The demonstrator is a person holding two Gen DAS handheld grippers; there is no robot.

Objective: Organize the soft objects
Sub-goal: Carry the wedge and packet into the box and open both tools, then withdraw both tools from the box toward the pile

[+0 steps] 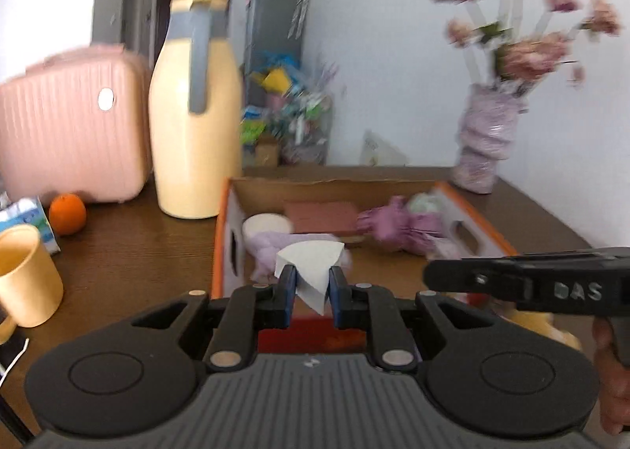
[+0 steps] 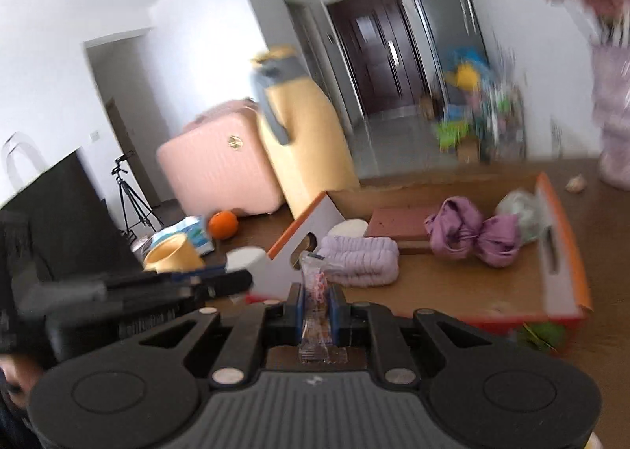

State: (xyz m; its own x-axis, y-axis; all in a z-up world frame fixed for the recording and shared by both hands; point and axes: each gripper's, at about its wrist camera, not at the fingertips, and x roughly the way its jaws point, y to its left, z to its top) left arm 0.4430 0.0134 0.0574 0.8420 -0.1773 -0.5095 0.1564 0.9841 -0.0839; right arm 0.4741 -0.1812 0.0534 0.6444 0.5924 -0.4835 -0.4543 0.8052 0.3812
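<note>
White tissue (image 1: 309,271) sat pinched between the left gripper's (image 1: 311,283) blue pads, hovering just in front of the cardboard box's (image 1: 224,236) near wall. Inside that box lay a lilac towel roll (image 1: 264,244), a small white bowl (image 1: 265,223), a brown pad (image 1: 321,217) and a purple cloth bundle (image 1: 393,224). Left of the box stood a yellow jug (image 1: 197,114); the other gripper reached in from the right.

Over to the right wrist: the right gripper (image 2: 317,301) was clamped tight on a clear wrapped packet (image 2: 315,283), again just short of the box (image 2: 545,212), near its handle-hole corner. The lilac towels (image 2: 358,258) and purple cloth (image 2: 472,232) lay beyond.

Everything was blurred. The risk, I'd say: that thin tissue was held only by a fold and could slide free or tear, and either load could snag the box's near wall and drop outside.
</note>
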